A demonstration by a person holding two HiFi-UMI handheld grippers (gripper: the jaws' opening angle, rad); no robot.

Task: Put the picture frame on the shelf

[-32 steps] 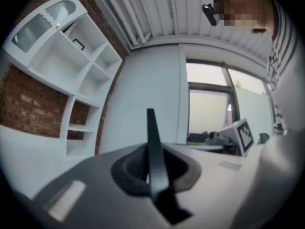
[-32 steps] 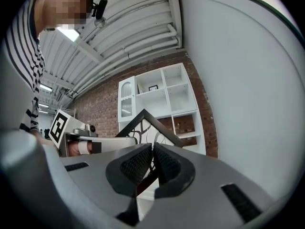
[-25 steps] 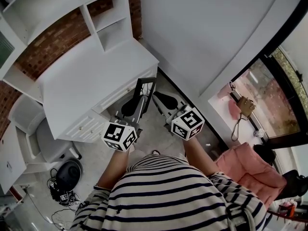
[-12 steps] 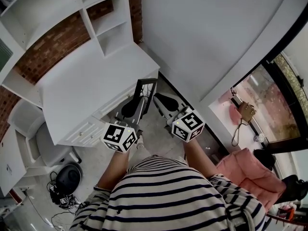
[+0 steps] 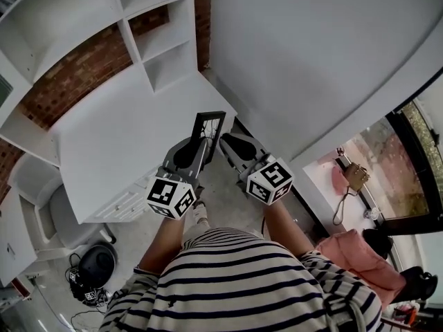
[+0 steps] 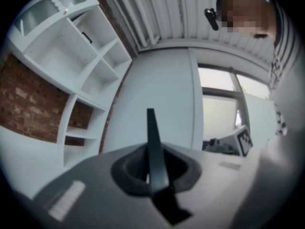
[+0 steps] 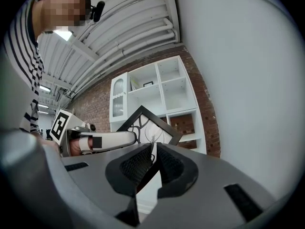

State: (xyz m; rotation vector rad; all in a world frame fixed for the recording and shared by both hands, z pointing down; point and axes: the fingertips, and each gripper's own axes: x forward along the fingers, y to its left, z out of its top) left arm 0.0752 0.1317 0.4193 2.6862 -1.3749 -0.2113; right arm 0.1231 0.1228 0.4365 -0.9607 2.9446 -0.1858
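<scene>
A black picture frame (image 5: 208, 126) with a white, line-drawn picture is held upright between both grippers, over the front corner of the white desk (image 5: 111, 137). My left gripper (image 5: 196, 151) is shut on the frame (image 6: 153, 151), which shows edge-on between its pads. My right gripper (image 5: 225, 144) is shut on the other side; the frame (image 7: 148, 125) rises tilted like a diamond above its jaws. The white shelf unit (image 5: 149, 26) stands on the desk against the brick wall, its compartments (image 7: 164, 87) mostly bare, and lies beyond the frame.
A white wall (image 5: 311, 47) runs along the right of the desk. A grey chair (image 5: 38, 199) stands left of the desk, with a round black device (image 5: 93, 263) and cables on the floor. A pink armchair (image 5: 360, 261) and a window sill with a bag (image 5: 353, 175) are at the right.
Both grippers have carried the frame forward toward the desk and shelf. The frame's top now stands over the desk's front corner instead of short of it.
</scene>
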